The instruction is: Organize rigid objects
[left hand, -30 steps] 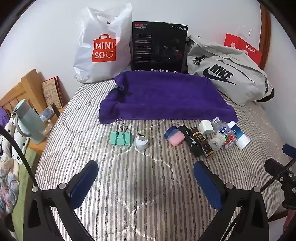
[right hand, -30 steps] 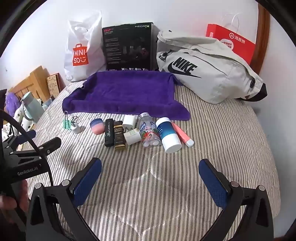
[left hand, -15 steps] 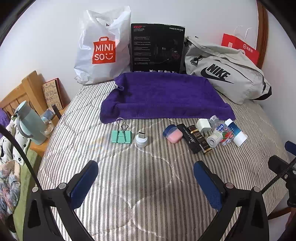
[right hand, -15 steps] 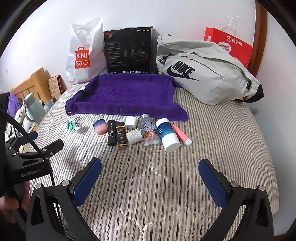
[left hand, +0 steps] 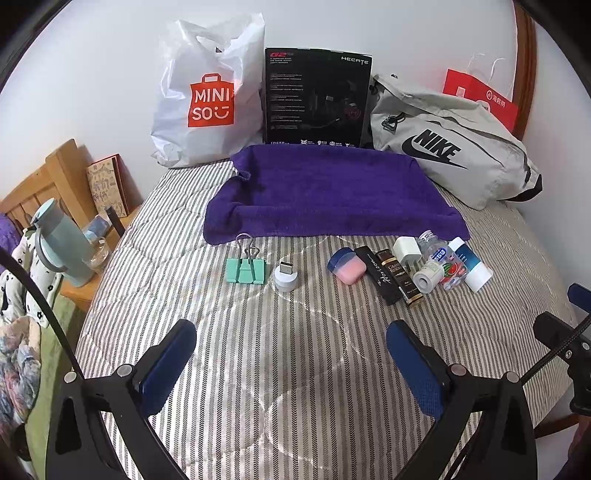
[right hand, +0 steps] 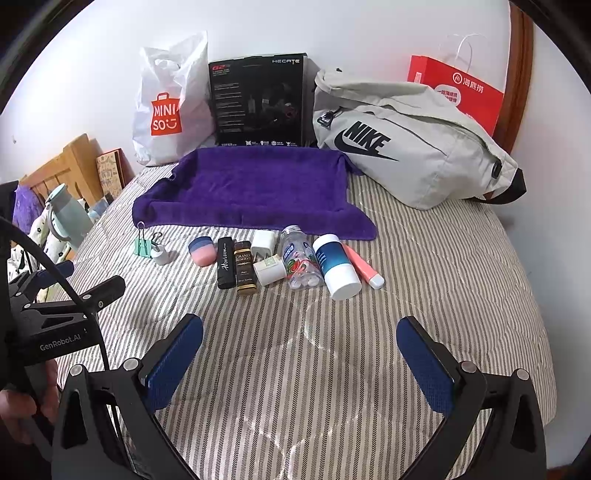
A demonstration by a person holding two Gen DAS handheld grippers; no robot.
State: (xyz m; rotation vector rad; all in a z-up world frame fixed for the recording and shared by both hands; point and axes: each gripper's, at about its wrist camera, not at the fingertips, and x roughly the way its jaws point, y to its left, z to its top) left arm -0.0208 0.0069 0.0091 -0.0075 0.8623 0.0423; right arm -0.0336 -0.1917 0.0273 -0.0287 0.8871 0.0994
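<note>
Bedroom with a striped bed
White wall [left hand: 406, 26] behind the bed [left hand: 295, 369]; wooden headboard [left hand: 40, 184] at left, evenly lit.

Towel [left hand: 325, 192] fluffy purple cloth. Quilt [left hand: 295, 369] beneath it matt striped fabric. Behind towel: bag [left hand: 210, 99] glossy crinkled plastic, box [left hand: 317, 96] smooth black card. Clip [left hand: 245, 269] matt mint, wire handles. Headboard [left hand: 33, 184] wood.

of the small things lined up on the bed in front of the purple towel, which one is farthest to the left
The mint-green binder clip. It ends the row on the left, just beside the small white USB plug; everything else lies to their right.
</note>
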